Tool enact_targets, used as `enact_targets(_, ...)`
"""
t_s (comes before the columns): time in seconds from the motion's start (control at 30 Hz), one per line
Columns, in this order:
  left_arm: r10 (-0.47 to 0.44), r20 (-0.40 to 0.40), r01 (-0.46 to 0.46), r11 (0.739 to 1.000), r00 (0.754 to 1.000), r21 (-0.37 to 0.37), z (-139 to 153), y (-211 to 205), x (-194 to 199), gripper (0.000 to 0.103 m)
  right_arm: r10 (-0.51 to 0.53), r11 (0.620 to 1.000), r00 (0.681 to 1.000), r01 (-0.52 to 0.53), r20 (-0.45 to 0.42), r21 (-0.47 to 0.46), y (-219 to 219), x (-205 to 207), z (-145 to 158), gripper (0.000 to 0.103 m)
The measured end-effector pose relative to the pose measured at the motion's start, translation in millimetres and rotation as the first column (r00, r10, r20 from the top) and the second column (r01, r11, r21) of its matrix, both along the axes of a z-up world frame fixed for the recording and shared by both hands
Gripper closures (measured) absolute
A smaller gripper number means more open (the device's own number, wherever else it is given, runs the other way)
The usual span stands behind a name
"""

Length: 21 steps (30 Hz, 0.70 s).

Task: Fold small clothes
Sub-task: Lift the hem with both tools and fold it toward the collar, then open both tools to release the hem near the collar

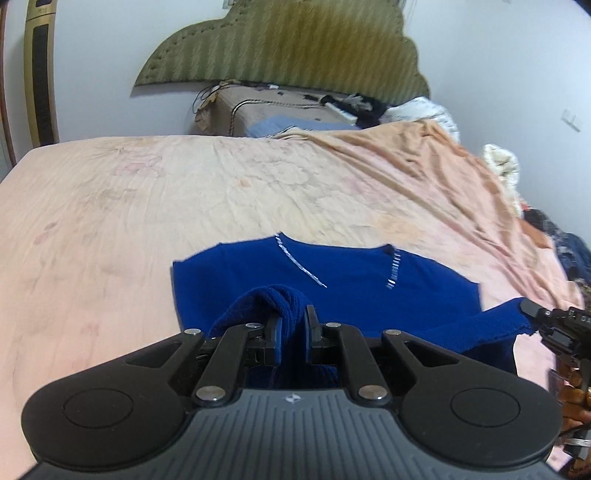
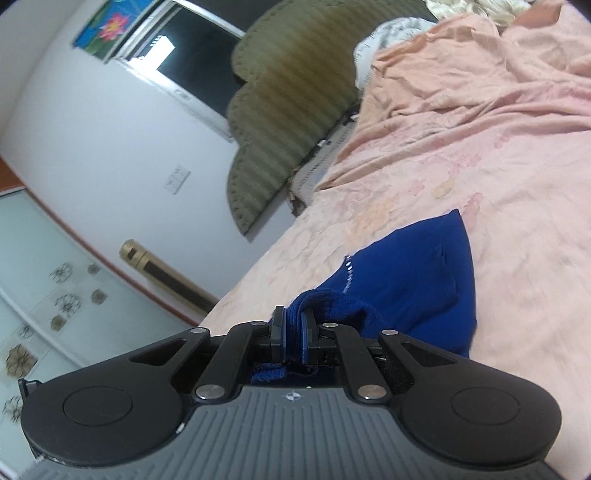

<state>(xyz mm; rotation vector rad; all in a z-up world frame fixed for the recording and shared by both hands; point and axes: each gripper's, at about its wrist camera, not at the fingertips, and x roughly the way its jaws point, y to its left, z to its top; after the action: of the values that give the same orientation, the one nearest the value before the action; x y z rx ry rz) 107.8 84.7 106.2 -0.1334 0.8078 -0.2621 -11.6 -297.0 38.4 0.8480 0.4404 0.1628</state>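
The sweater (image 1: 354, 273) is blue ribbed knit cloth with shiny silver trim; beneath it the bed sheet (image 1: 184, 192) is matt, wrinkled peach cotton-like cloth.

a bed (image 1: 147, 192) under a pink sheet (image 2: 517, 184); a blue sweater (image 1: 369, 280) lies on it.

My left gripper (image 1: 293, 325) body hides the blue sweater's (image 1: 354, 280) near hem. Right gripper (image 1: 554, 328) is cut off by the frame edge in the left view. Clutter on the bedside box (image 1: 280, 107) is too blurred to identify. Wall picture (image 2: 107, 26) is clipped at the top.
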Motion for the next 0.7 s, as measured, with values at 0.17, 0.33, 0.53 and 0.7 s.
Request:
enact_targets(0.17, 0.018, -0.036, -0.017, 0.999, 0.999, 0.041, -25, -12, 56, 0.092, -0.033, 0.999, 0.998, 0.035, -0.05, 0.026, -12, 48, -17, 0.092)
enact_targets(0.33, 0.049, -0.105, -0.043, 0.997, 0.993, 0.062, -61, -16, 105, 0.092, -0.063, 0.998, 0.99, 0.066, -0.124, 0.023, -21, 95, -37, 0.092)
enact_targets(0.53, 0.095, -0.143, -0.086, 0.994, 0.985, 0.067, -89, -14, 138, 0.09, -0.076, 0.997, 0.97, 0.08, -0.229, 0.01, -25, 138, -68, 0.092)
enact_targets(0.7, 0.125, -0.163, -0.127, 0.992, 0.979, 0.0, -90, -1, 150, 0.085, -0.1, 0.994, 0.962, 0.107, -0.254, 0.015, -30, 153, -79, 0.071)
